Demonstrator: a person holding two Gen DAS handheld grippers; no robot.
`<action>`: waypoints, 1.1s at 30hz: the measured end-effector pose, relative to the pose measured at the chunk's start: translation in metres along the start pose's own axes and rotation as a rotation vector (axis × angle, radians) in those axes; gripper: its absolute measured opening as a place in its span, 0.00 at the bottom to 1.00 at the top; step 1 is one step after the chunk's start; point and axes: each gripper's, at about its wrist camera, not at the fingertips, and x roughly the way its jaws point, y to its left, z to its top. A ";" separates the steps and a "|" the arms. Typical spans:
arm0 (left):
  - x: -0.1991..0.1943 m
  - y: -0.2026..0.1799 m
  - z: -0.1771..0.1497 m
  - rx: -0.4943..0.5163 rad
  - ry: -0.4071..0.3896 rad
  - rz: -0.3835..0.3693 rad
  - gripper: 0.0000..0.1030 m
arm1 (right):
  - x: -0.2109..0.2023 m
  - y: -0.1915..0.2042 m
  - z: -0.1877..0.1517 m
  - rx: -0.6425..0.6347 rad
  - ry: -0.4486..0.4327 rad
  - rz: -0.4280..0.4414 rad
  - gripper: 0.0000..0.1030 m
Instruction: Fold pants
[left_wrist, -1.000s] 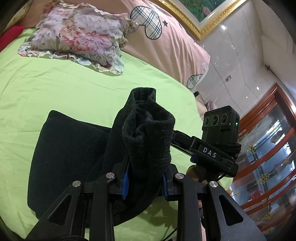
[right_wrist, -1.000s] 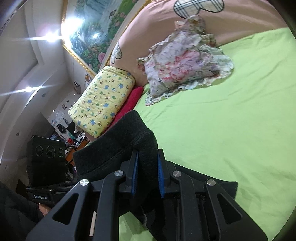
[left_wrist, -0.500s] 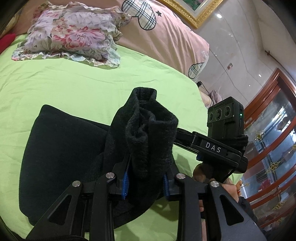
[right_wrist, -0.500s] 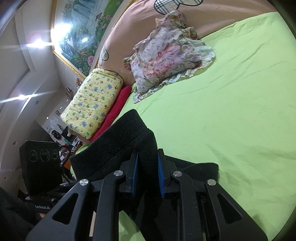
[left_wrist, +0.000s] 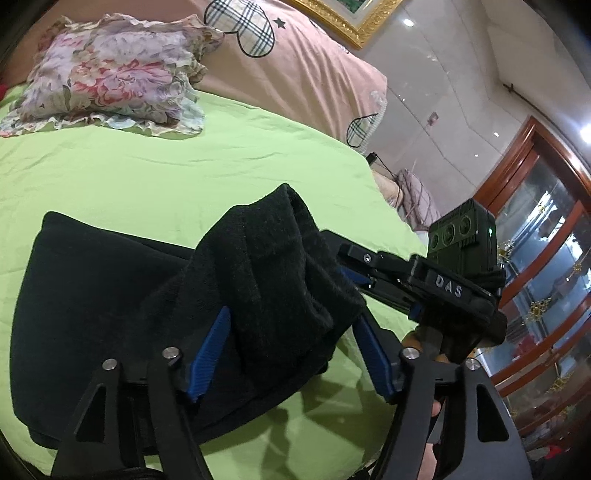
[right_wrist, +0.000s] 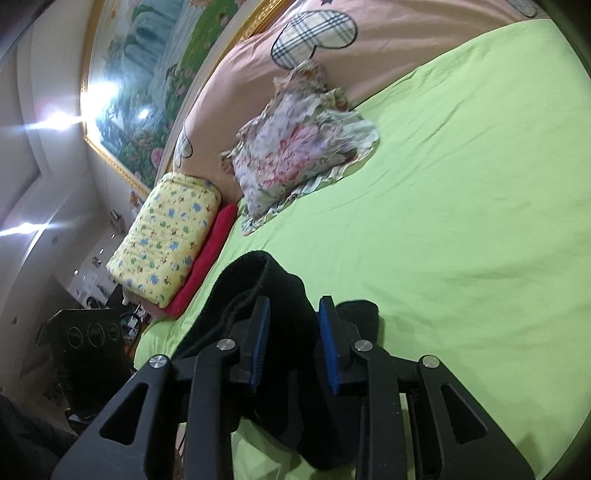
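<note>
Your left claw (left_wrist: 291, 354) stood wide, its blue pads clear of the cloth on both sides, with a bunched roll of the black fleece pants (left_wrist: 110, 302) lying loose between the fingers. Your right claw (right_wrist: 293, 343) was also parted; its blue pads (right_wrist: 259, 347) flanked a fold of the same black fleece, and from that view you could not tell whether either pad touched it.

Outward from the left claw, the body of the pants lay flat on the lime-green bed sheet (left_wrist: 147, 177), spreading to the left and toward the near edge of the bed. The raised roll ran away from you, its long axis pointing toward the far end of the bed, where the floral ruffled pillow (left_wrist: 107, 74) rested against the pink quilt with plaid hearts (left_wrist: 295, 70). The right claw sat just right of that roll in the left view.

Judging by this, the cloth had been set down over the flat part, and either claw was equally near the next grip. Any backing out should follow the roll's axis, or a pad might drag the fold open.
</note>
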 end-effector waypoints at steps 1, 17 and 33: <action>0.000 -0.001 0.000 0.002 0.001 -0.002 0.69 | -0.002 0.000 -0.002 -0.001 -0.001 -0.014 0.41; -0.035 0.025 0.005 -0.113 -0.051 -0.074 0.77 | -0.024 0.016 -0.022 0.031 -0.045 -0.148 0.74; -0.075 0.080 0.001 -0.236 -0.114 -0.003 0.78 | -0.022 0.049 -0.040 -0.017 -0.042 -0.210 0.79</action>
